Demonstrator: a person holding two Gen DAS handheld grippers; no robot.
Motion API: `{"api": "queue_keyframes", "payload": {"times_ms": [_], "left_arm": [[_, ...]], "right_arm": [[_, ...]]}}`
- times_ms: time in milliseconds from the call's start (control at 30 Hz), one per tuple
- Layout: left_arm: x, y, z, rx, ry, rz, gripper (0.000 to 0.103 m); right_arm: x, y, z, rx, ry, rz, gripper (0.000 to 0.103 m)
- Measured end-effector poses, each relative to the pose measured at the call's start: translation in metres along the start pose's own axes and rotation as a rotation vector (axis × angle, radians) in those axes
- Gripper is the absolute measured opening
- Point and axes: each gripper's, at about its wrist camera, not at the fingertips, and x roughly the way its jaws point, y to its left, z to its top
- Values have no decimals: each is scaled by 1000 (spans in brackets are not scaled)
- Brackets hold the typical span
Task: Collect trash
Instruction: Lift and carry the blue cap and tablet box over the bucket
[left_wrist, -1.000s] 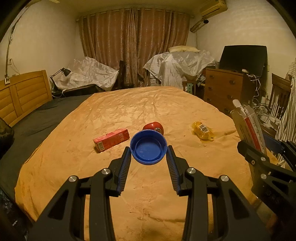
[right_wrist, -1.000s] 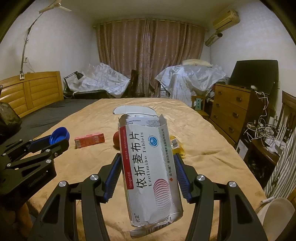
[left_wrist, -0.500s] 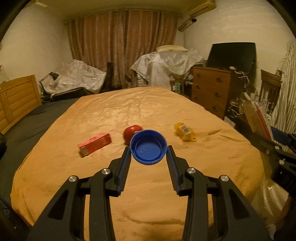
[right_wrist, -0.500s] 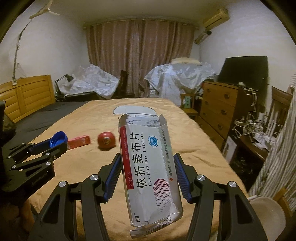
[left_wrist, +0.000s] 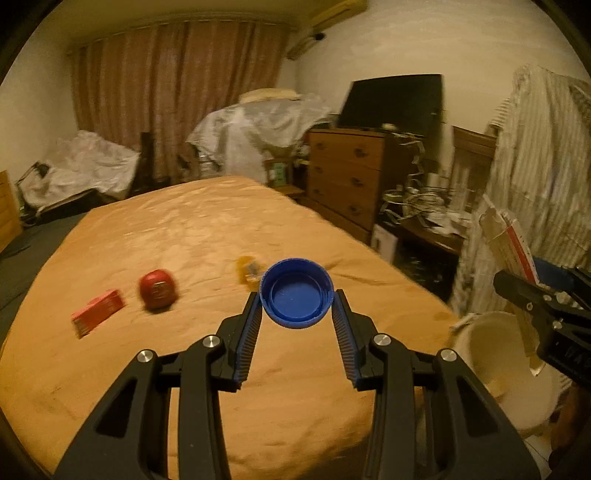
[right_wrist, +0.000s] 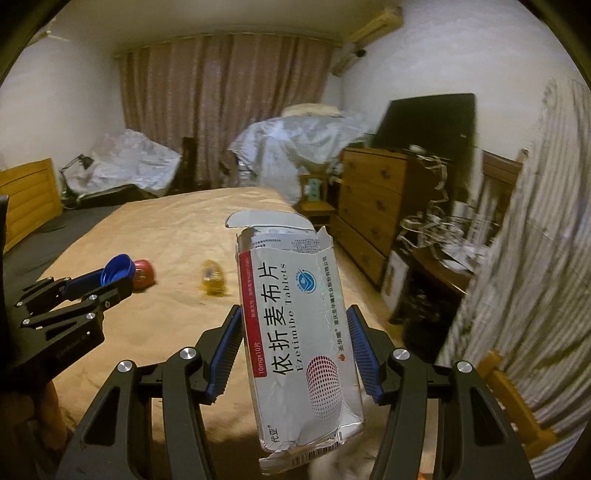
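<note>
The left gripper (left_wrist: 296, 301) pinches a round blue plastic bottle cap (left_wrist: 296, 292), hollow side showing. The right gripper (right_wrist: 295, 321) squeezes a crumpled white cardboard tablet box (right_wrist: 301, 343) with a torn top. Both are above the wrinkly orange bed cover (left_wrist: 184, 236), near a smooth cream plastic bin (left_wrist: 495, 354).

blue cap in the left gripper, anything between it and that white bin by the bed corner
Nothing visible blocks it. The blue cap faces open air across the bed corner to the white bin; the right gripper hangs above the bin's far side.
</note>
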Motion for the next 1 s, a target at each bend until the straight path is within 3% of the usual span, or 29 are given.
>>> {"api": "queue_keyframes", "payload": {"times_ms": [233, 567, 800, 1000], "left_arm": [[8, -76, 10, 80, 18, -147, 38], [39, -167, -3, 198, 140, -318, 38], [63, -208, -15, 273, 268, -414, 38], [75, -230, -24, 347, 333, -470, 38]], "right_arm": [[-11, -88, -15, 73, 70, -83, 58], [13, -207, -46, 195, 303, -107, 58], [42, -259, -52, 244, 513, -58, 58], [56, -264, -57, 265, 642, -7, 59]]}}
